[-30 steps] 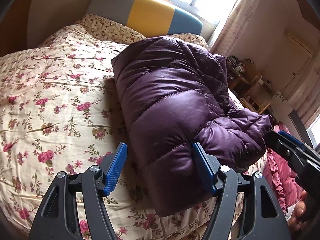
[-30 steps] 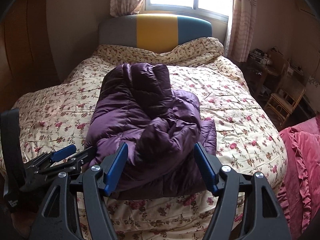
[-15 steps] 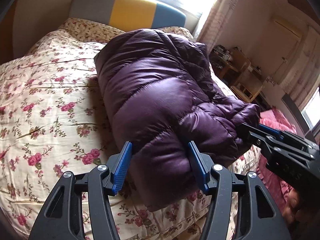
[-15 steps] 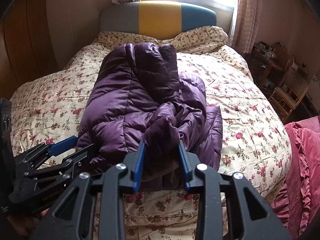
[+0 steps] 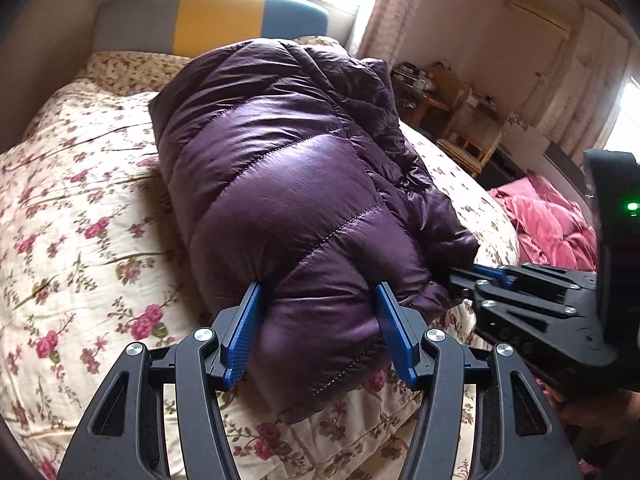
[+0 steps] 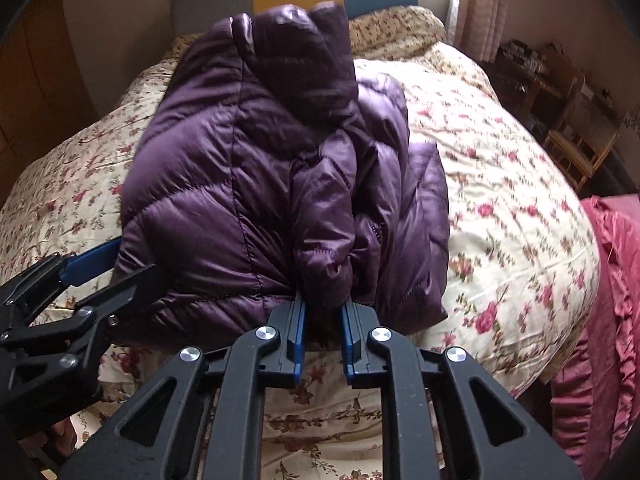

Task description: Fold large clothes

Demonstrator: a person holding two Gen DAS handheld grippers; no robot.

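A purple puffer jacket (image 5: 288, 184) lies folded in a thick bundle on the floral bed cover (image 5: 72, 208). My left gripper (image 5: 320, 312) has its blue pads pressed on both sides of the jacket's near left end. It also shows in the right wrist view (image 6: 104, 268) at the bundle's left side. My right gripper (image 6: 323, 312) is shut on a bunched fold at the near edge of the jacket (image 6: 256, 168). It also shows in the left wrist view (image 5: 492, 276), at the jacket's right end.
The bed has a grey, yellow and blue headboard (image 5: 216, 20) under a window. A pink ruffled cloth (image 6: 608, 320) hangs at the bed's right side. Wooden chairs and a cluttered table (image 5: 452, 120) stand by the right wall.
Both grippers have moved in to the jacket and closed on it. The left pads went from wide open to pressing the bundle; the right closed on a fold.
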